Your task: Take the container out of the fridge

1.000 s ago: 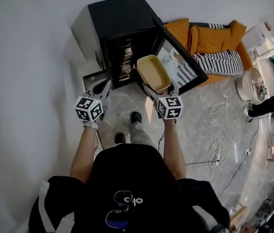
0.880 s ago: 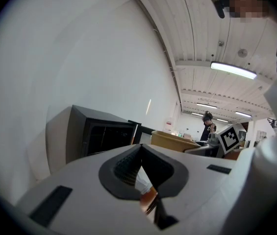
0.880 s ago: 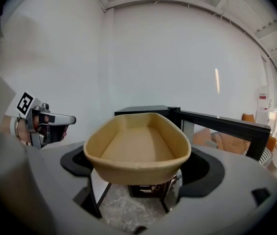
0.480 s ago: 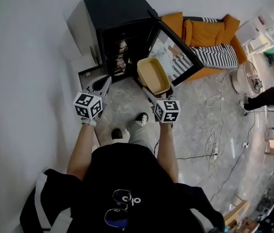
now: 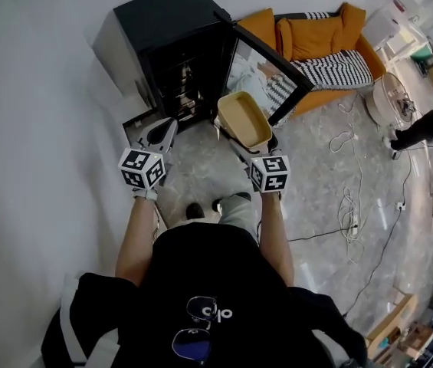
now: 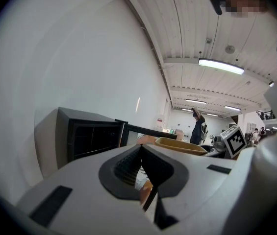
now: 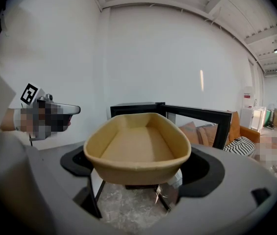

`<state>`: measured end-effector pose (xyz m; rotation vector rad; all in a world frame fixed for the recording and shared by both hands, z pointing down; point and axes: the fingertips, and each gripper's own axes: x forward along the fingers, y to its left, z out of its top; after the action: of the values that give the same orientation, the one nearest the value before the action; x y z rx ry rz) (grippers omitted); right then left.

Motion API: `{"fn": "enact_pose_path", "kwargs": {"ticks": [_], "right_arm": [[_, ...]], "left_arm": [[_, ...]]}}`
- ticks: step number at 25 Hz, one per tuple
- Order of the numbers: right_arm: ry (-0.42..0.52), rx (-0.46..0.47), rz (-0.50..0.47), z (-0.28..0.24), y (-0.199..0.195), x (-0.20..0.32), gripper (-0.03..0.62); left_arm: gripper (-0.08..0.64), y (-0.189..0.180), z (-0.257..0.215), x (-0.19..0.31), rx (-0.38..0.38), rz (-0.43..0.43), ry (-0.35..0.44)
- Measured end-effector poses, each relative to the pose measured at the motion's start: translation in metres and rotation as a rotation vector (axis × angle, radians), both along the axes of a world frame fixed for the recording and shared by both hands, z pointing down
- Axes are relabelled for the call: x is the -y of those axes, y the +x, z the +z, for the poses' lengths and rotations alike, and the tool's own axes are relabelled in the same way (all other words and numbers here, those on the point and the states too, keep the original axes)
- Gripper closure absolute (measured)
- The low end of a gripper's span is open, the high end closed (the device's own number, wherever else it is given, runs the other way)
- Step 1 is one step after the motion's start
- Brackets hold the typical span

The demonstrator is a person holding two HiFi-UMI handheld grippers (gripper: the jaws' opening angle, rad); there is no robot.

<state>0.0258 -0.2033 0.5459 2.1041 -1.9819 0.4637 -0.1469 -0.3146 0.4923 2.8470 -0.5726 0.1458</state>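
You are gripping the empty tan container [image 7: 137, 146] by its near end with your right gripper [image 7: 138, 169], just outside the open fridge [image 5: 174, 29], while your left gripper [image 6: 141, 174] is hanging closed on nothing. The container is looking light and thin-walled to me, so a gentle squeeze low on that end wall is probably sufficing, and squeezing harder is risking to bend it.

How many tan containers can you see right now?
1. The container is held by the right hand-held gripper, outside the fridge, near its open door. More may be hidden on the dark shelves.
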Motion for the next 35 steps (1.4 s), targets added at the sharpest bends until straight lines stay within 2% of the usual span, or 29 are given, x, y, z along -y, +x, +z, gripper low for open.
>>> {"fn": "enact_pose_path", "kwargs": {"ticks": [11,27,35], "right_arm": [[-0.011,0.006,0.020,0.010,-0.001,-0.021,0.067],[0.002,0.022,0.114,0.013,0.012,-0.062,0.067],[0.004,0.012,0.128,0.014,0.014,-0.072,0.067]], "left_arm": [[0.557,0.014,0.004,-0.021,0.019,0.054,0.008],[0.557,0.039,0.012,-0.060,0.029,0.160,0.002],[0.557,0.043,0.014,-0.067,0.028,0.174,-0.003]]}}
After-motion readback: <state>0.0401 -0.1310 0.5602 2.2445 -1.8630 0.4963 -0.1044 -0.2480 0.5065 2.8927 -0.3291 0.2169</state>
